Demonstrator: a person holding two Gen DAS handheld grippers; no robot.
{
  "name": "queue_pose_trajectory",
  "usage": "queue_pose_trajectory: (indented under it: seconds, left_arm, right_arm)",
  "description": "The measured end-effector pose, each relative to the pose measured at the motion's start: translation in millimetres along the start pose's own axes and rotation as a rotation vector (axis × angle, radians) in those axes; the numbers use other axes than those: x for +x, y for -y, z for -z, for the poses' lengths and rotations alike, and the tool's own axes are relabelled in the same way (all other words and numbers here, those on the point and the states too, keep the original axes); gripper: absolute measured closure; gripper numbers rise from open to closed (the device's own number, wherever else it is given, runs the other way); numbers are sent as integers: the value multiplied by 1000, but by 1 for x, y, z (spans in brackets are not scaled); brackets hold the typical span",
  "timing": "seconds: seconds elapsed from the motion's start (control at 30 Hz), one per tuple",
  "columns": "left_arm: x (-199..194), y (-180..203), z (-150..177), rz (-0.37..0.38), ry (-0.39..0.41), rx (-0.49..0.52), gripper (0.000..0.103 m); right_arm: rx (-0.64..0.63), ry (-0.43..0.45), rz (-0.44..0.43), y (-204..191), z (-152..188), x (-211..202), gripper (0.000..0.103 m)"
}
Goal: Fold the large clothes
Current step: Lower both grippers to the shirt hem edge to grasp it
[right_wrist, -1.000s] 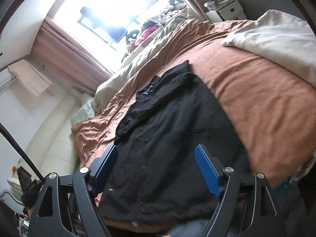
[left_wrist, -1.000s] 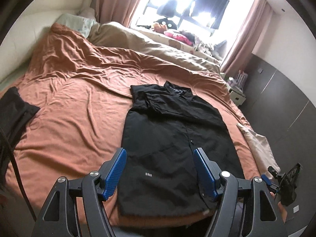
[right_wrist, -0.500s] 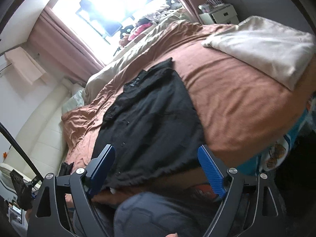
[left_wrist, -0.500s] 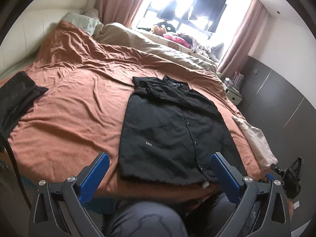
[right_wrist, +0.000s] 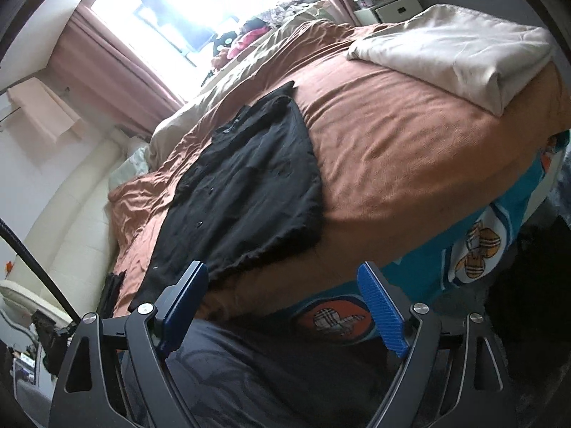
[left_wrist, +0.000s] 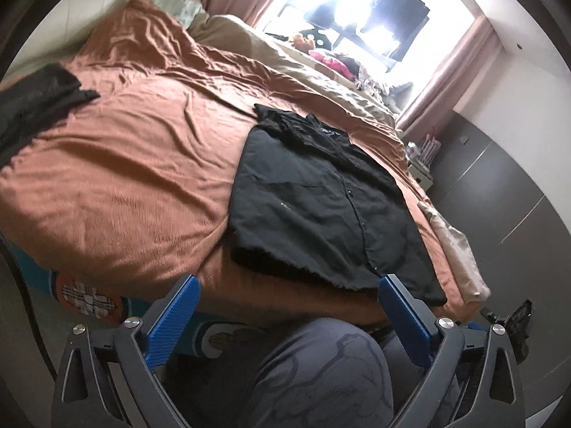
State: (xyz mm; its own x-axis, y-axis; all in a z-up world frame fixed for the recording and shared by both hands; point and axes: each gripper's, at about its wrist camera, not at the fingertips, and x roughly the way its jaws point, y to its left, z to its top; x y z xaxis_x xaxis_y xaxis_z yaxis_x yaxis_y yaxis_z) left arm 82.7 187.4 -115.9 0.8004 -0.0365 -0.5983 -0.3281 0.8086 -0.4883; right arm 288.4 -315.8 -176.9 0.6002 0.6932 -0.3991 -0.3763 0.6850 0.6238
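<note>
The black button-front shirt of soft woven cloth [left_wrist: 321, 207] lies flat and face up on the rust-orange bedspread [left_wrist: 117, 178], collar toward the window and frayed hem at the near edge of the bed, just short of the drop. Its sleeves appear tucked in, so the body reads as 1 long panel; that looks like a first, lengthwise fold already made, with the crosswise folds not yet done.

What has changed over the last second is the view, not the garment. A second ago both grippers hung right over the hem; now they sit back and lower, below the bed edge, with the person's grey-trousered knee [left_wrist: 321, 367] between the left gripper's fingers. The shirt lies the same way as before.

The left gripper [left_wrist: 285, 315] has its blue pads spread wide after widening sharply, and they are now easing slightly inward with no cloth between them. The right gripper [right_wrist: 282, 306] also stands wide apart and holds nothing.

I judge this a release and step back: the hem is free, and the next grasp probably has to take both hem corners again.

A folded cream cloth [right_wrist: 460, 46] rests at the far right corner, a dark garment [left_wrist: 32, 100] at the left edge.
</note>
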Motion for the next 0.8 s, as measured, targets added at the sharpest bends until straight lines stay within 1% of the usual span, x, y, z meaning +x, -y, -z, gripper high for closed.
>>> queue_pose_trajectory:
  seconds: [0.03, 0.07, 0.13, 0.17, 0.23, 0.3, 0.33, 0.47, 0.53, 0.6, 0.7, 0.8]
  left_arm:
    - [3, -2, 0, 1, -2, -5, 6]
    - [6, -4, 0, -5, 2, -8, 11]
    - [10, -8, 0, -20, 25, -20, 15]
    - [14, -10, -1, -12, 26, -30, 16]
    - [23, -17, -5, 16, 18, -61, 20]
    - [33, -19, -11, 20, 7, -69, 21]
    - [41, -20, -14, 19, 0, -71, 22]
    - [66, -31, -21, 41, -35, -120, 29]
    - [77, -38, -22, 46, -59, -138, 31]
    - [87, -45, -24, 64, -84, -156, 35]
    - [100, -54, -28, 128, -113, -197, 36]
    - [111, -59, -30, 138, -141, -216, 37]
  right_arm:
    - [4, -7, -10, 1, -1, 3, 18]
    - [12, -11, -17, 3, -1, 6, 18]
    - [29, -19, -31, 7, -2, 13, 20]
    - [41, -24, -36, 9, -3, 19, 23]
    - [69, -38, -47, 13, -6, 30, 25]
    - [99, -51, -49, 18, -8, 42, 28]
    - [110, -56, -48, 19, -10, 47, 31]
    - [165, -71, -62, 25, -15, 68, 34]
    - [196, -76, -88, 28, -16, 77, 38]
    - [211, -75, -94, 29, -16, 83, 38]
    - [236, -71, -96, 33, -16, 91, 38]
    - [256, -56, -113, 34, -16, 95, 38]
